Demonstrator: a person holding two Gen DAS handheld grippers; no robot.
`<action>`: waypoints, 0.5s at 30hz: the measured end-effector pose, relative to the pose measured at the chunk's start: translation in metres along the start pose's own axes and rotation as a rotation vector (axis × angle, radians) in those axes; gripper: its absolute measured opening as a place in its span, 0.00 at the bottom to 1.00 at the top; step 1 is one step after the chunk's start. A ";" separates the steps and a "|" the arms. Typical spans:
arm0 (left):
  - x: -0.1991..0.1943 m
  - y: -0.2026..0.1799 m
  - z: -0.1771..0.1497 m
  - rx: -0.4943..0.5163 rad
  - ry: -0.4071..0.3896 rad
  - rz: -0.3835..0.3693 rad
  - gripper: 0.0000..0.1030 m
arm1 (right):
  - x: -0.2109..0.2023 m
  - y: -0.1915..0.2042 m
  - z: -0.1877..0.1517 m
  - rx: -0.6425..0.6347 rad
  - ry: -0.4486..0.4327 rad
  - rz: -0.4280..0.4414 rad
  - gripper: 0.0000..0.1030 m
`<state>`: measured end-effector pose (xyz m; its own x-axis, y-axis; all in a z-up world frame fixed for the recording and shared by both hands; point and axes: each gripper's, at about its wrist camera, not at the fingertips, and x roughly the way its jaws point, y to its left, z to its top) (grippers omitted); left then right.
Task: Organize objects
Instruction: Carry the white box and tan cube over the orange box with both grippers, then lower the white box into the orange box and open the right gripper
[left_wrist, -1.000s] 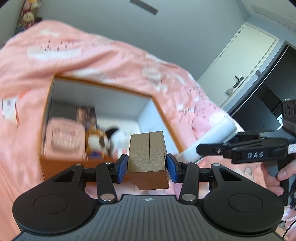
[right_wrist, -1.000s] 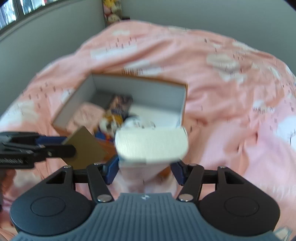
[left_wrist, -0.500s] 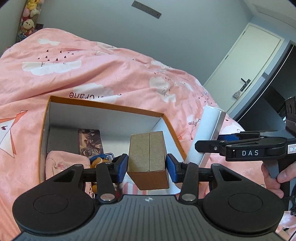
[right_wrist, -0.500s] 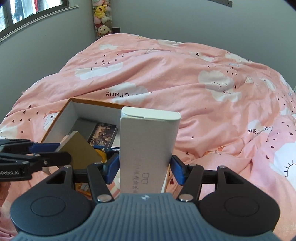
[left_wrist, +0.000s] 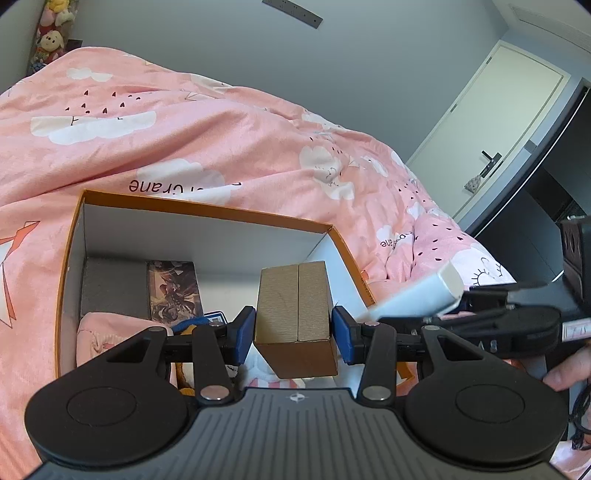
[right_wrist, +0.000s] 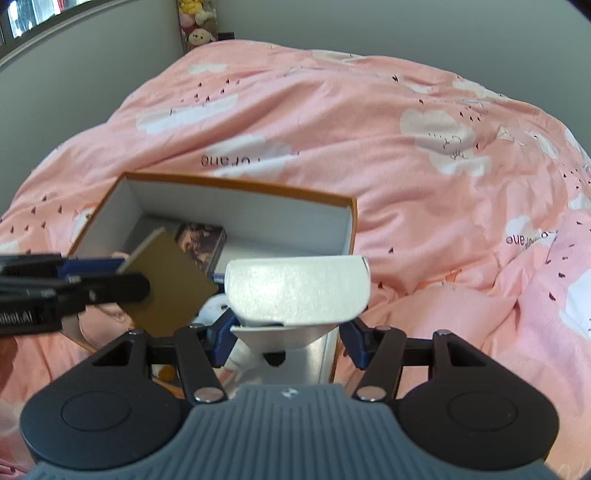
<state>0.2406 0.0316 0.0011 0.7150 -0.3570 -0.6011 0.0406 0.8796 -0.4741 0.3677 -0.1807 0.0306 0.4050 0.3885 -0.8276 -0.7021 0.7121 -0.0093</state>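
An orange-rimmed cardboard box (left_wrist: 207, 208) (right_wrist: 236, 184) lies open on the pink bed. My left gripper (left_wrist: 293, 334) is shut on a gold-brown carton (left_wrist: 293, 302), held over the box's right half. In the right wrist view the same carton (right_wrist: 166, 284) shows at the left, above the box. My right gripper (right_wrist: 288, 341) is shut on a white carton (right_wrist: 295, 288), tilted toward the camera over the box's near right corner. The left wrist view shows that white carton (left_wrist: 413, 299) slanting in from the right.
Inside the box lie a picture-printed case (left_wrist: 173, 291), a grey pad (left_wrist: 114, 288), a pink pouch (left_wrist: 99, 332) and a plush toy, partly hidden. A pink cloud-print duvet (right_wrist: 424, 155) surrounds the box. A door (left_wrist: 491, 136) and dark furniture stand at the right. A hand (left_wrist: 569, 373) holds the right gripper.
Both grippers have come closer over the box with their cartons. The white carton has tipped from upright to leaning toward the camera.
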 end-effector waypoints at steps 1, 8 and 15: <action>0.001 0.001 0.000 -0.001 0.003 0.000 0.49 | 0.000 0.000 -0.002 -0.005 0.007 -0.003 0.59; 0.017 0.003 0.000 -0.002 0.028 -0.001 0.49 | 0.006 0.001 -0.011 -0.011 0.113 0.022 0.59; 0.019 0.003 0.003 0.003 0.020 0.012 0.49 | 0.038 0.008 0.000 -0.077 0.150 -0.037 0.60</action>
<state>0.2567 0.0287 -0.0099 0.7012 -0.3522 -0.6199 0.0335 0.8848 -0.4648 0.3778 -0.1605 -0.0008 0.3432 0.2673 -0.9004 -0.7338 0.6747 -0.0794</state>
